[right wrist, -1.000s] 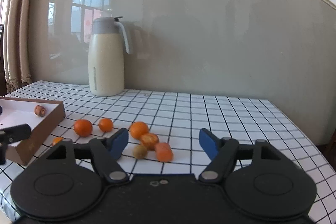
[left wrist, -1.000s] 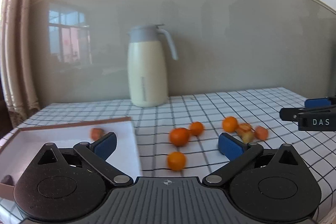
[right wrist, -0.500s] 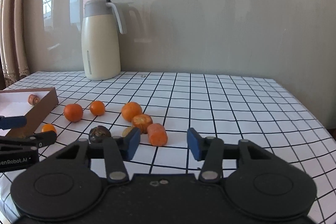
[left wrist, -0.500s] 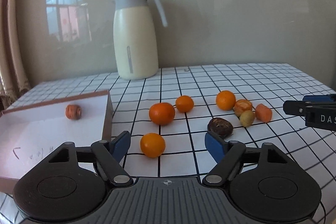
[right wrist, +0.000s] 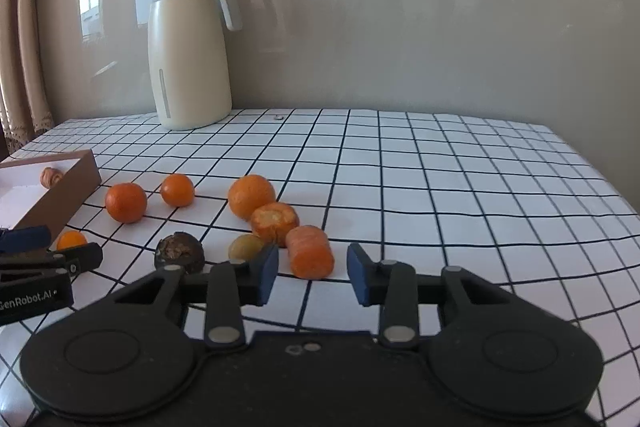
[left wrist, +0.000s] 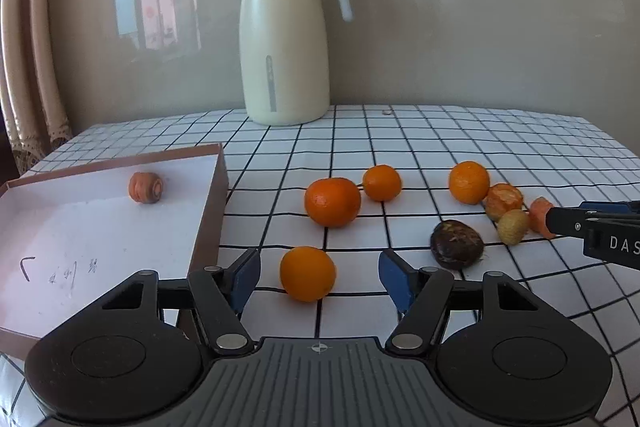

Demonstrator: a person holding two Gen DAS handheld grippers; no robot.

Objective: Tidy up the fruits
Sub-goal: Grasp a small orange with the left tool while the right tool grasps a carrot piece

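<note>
In the left wrist view my left gripper (left wrist: 318, 277) is closing, with a small orange (left wrist: 307, 273) between its blue pads; the pads stand apart from the fruit. Two more oranges (left wrist: 332, 201) (left wrist: 381, 182) lie beyond it. In the right wrist view my right gripper (right wrist: 313, 273) is closing around a carrot piece (right wrist: 310, 251), with a gap still on both sides. Beside it lie a second carrot piece (right wrist: 275, 221), a yellowish fruit (right wrist: 245, 246), a dark brown fruit (right wrist: 180, 251) and an orange (right wrist: 251, 196). A brown box (left wrist: 210, 211) at the left holds one carrot piece (left wrist: 146, 187).
A cream jug with a grey lid (left wrist: 285, 39) stands at the back of the checked tablecloth (right wrist: 460, 187), against a grey wall. A curtain (left wrist: 28, 47) hangs at the far left. The cloth's right edge (right wrist: 608, 187) drops off.
Both grippers have come forward and down toward the fruit, and both have narrowed. The small orange now lies between the left pads, the carrot piece between the right ones.
</note>
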